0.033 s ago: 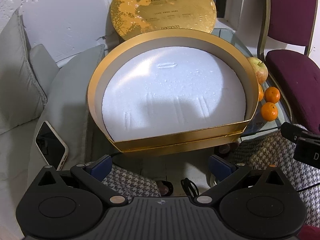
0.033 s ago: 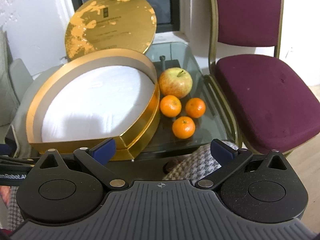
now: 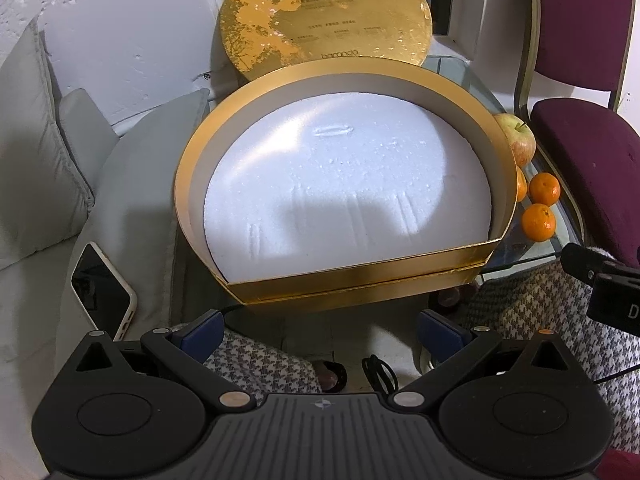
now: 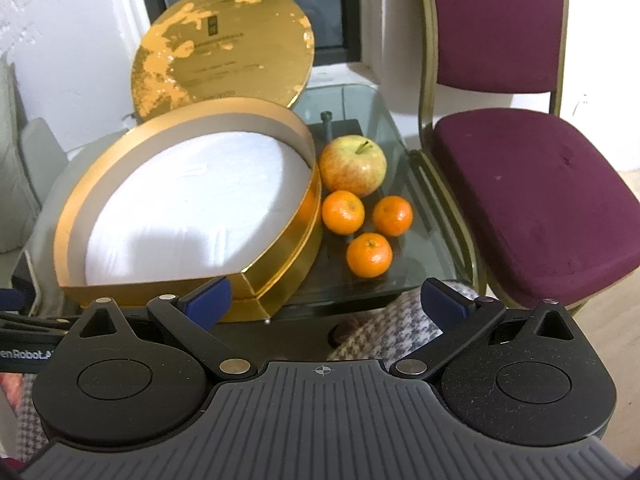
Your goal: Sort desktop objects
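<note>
An open gold box (image 3: 352, 280) lined with white foam (image 3: 344, 192) sits on a small glass table (image 4: 424, 276). Its gold lid (image 3: 324, 16) leans upright against the wall behind it. To the right of the box lie an apple (image 4: 352, 166) and three mandarins (image 4: 343, 212) (image 4: 393, 216) (image 4: 369, 254). My left gripper (image 3: 320, 332) hovers in front of the box's near wall, open and holding nothing. My right gripper (image 4: 326, 298) is also open and holding nothing, just short of the table's front edge, below the nearest mandarin.
A phone (image 3: 102, 288) lies on grey cushions (image 3: 36, 140) left of the box. A maroon chair (image 4: 540, 200) stands close to the table's right side. Houndstooth fabric (image 4: 400, 332) shows below the table's edge. Part of the right gripper's body (image 3: 600, 276) enters the left wrist view at its right edge.
</note>
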Available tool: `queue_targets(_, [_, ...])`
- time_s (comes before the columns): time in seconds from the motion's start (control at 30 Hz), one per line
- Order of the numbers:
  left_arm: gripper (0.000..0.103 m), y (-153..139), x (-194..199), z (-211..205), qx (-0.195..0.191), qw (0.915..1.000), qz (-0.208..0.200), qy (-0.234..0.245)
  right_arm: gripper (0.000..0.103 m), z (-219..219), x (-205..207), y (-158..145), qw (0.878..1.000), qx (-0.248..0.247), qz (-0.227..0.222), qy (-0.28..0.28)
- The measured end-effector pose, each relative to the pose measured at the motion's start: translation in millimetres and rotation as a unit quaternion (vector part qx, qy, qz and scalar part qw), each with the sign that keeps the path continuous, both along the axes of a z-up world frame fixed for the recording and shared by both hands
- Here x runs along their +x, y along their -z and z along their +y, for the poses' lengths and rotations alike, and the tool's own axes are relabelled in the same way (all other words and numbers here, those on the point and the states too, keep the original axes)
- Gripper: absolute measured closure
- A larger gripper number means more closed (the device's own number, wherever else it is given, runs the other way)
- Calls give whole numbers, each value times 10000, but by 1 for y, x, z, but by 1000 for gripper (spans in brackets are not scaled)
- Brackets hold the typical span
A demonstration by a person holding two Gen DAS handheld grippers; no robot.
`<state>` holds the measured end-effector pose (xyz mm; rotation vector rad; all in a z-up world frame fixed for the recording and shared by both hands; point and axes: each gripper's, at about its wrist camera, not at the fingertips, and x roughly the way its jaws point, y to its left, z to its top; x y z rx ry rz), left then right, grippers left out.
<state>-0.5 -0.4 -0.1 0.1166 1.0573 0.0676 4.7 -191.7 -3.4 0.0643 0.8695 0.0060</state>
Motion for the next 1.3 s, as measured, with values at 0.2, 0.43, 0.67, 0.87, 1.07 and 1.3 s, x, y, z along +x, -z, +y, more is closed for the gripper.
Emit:
queue_targets(0.2, [1,0,-2,-2,65,10000,9,12,0,4,-3,1,10000,39,6,88])
queue_targets(0.43, [1,-2,4,-6,60,9999,113,14,0,-6,5,3,9996,267,101,67])
queue_targets(0.67, [1,-1,4,-6,59,9999,116,33,0,-6,4,4,9995,274,102,78])
queue_targets(0.87, [1,0,4,-4,46,9999,128,36,0,-5,4,4,9995,281,131,89])
queue_targets(1.07, [1,0,5,-6,54,9999,139,24,0,-6,4,4,9995,286,126,94])
queue_targets(1.3, [1,0,5,-6,60,9999,149,23,0,-7,5,4,9994,293,132,125])
